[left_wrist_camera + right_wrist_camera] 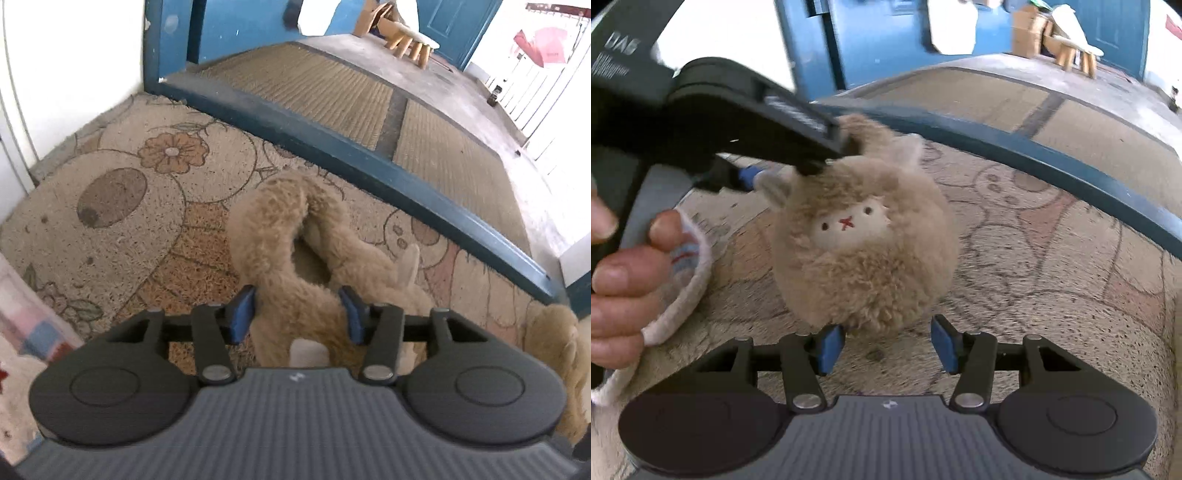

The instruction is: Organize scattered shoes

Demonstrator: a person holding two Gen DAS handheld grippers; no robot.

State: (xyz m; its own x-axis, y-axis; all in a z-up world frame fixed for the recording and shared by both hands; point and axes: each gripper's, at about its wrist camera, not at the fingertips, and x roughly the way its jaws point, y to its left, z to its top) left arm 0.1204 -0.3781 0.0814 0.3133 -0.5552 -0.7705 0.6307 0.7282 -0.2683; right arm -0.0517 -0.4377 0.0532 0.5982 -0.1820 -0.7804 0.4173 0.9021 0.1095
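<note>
A fluffy tan slipper (pixel 280 236) with a small sewn animal face (pixel 849 225) and pale ears lies on the patterned doormat (pixel 122 206). My left gripper (pixel 297 314) straddles its furry upper between the ears. The blue pads are wide apart and fur fills the gap. In the right wrist view the left gripper (pixel 783 170) reaches onto the slipper's top from the left. My right gripper (pixel 888 341) is open, low over the mat, and the slipper's rounded toe sits just beyond its fingertips. A second tan slipper (pixel 554 350) lies at the right edge.
A blue door threshold (pixel 369 162) crosses behind the slipper, with woven mats (pixel 325 88) and a concrete floor beyond. A wooden stool (pixel 410 40) and a cardboard box stand far back. A person's hand (pixel 617 273) with a pale knit cuff holds the left gripper. A white wall stands at the left.
</note>
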